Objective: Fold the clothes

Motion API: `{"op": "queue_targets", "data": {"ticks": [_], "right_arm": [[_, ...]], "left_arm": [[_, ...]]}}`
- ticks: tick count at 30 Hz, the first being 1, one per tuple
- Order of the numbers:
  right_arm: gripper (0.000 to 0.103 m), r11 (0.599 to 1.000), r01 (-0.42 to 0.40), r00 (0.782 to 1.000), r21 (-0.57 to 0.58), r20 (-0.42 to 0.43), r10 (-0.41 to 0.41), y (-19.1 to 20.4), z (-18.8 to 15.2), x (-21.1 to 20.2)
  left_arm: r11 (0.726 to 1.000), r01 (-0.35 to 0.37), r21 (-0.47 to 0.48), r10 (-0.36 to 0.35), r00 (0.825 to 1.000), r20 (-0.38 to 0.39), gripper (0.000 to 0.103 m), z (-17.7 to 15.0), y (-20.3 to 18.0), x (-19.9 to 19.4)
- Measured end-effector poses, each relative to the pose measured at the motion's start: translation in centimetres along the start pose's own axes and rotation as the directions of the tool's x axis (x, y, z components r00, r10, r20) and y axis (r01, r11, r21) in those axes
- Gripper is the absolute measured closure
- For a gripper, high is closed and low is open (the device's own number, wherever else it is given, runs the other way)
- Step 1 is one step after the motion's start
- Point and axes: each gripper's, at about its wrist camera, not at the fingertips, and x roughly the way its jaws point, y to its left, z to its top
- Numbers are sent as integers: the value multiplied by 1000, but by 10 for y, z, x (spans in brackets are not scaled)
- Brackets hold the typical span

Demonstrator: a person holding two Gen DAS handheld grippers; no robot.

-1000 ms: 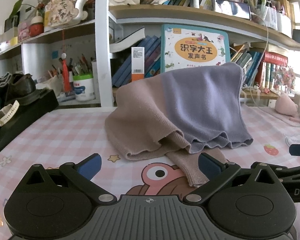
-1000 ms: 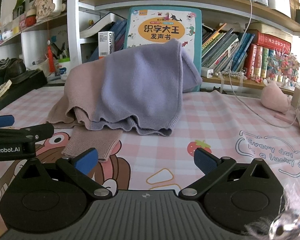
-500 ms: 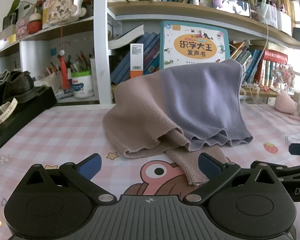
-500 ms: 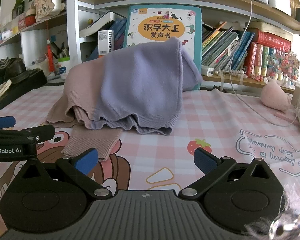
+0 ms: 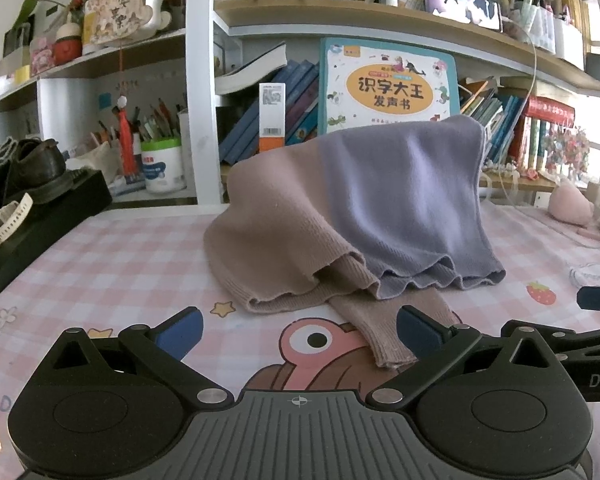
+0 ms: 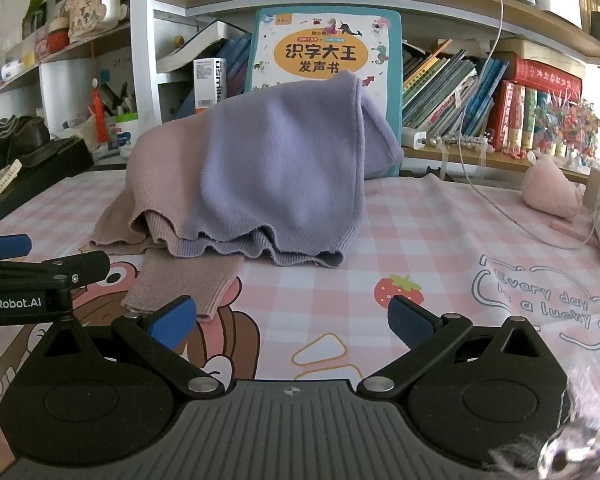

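Gaping wide, both the left claw (image 5: 298, 330) and right claw (image 6: 292, 320) hold nothing near the sweater (image 5: 352, 216).

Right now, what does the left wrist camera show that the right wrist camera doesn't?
Only the left wrist view shows the green-lidded white pen tub. Only the right shows the white charging cable and the "lucky day" print. Both share the two-tone pink and lilac knitted sweater, the teal picture book, and open, empty grippers.
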Motion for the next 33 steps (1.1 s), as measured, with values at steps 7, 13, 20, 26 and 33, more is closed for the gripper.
{"op": "queue_targets", "data": {"ticks": [7,13,20,26,33], "right_arm": [[0,1000,0,1000,0,-3,0,0,0,0],[0,1000,13,1000,-1,-11,-13,0,0,2],[0,1000,17,1000,3,2,-17,0,-1,0],[0,1000,7,1000,19,16,-7,-4,-1,-3],[0,1000,-3,1000,11,27,3,-2,-1,-4]], "left_arm": [[1000,-4,3,4,1000,-4,0,0,-1,1],[1000,-5,2,5,1000,-1,0,1,0,1],[1000,3,-3,-3,1000,7,0,1,0,0],[1000,-3,-3,3,1000,16,0,1,0,-2],[1000,-4,-23,4,1000,11,0,1,3,-1]]}}
